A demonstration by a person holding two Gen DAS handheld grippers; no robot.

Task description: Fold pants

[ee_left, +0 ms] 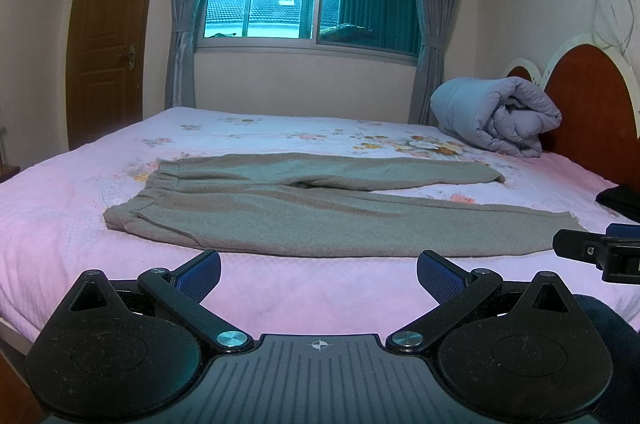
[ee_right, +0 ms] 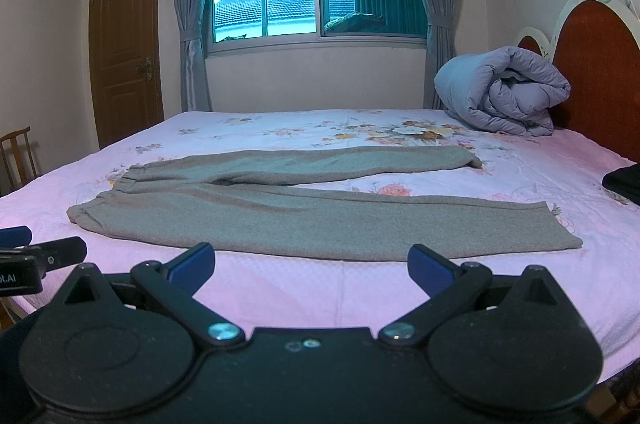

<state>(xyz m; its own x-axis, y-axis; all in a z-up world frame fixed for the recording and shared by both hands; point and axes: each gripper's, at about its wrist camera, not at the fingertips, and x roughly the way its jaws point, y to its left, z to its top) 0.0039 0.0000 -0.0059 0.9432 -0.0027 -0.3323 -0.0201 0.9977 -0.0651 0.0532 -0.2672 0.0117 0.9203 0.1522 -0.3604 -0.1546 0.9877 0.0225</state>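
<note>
Bed (ee_left: 280,288): pants (ee_left: 304,216) flat, both grippers wide.

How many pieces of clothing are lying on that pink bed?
2. Long grey fleece pants lie spread flat mid-bed, legs toward the headboard. A folded black garment sits at the right edge, mostly cut off by the frame, so more may be hidden there.

Only one bit of lettering can be read: white characters ending in ".AI" on the black body of the left tool (ee_right: 24,260), at the right wrist view's left edge.
</note>
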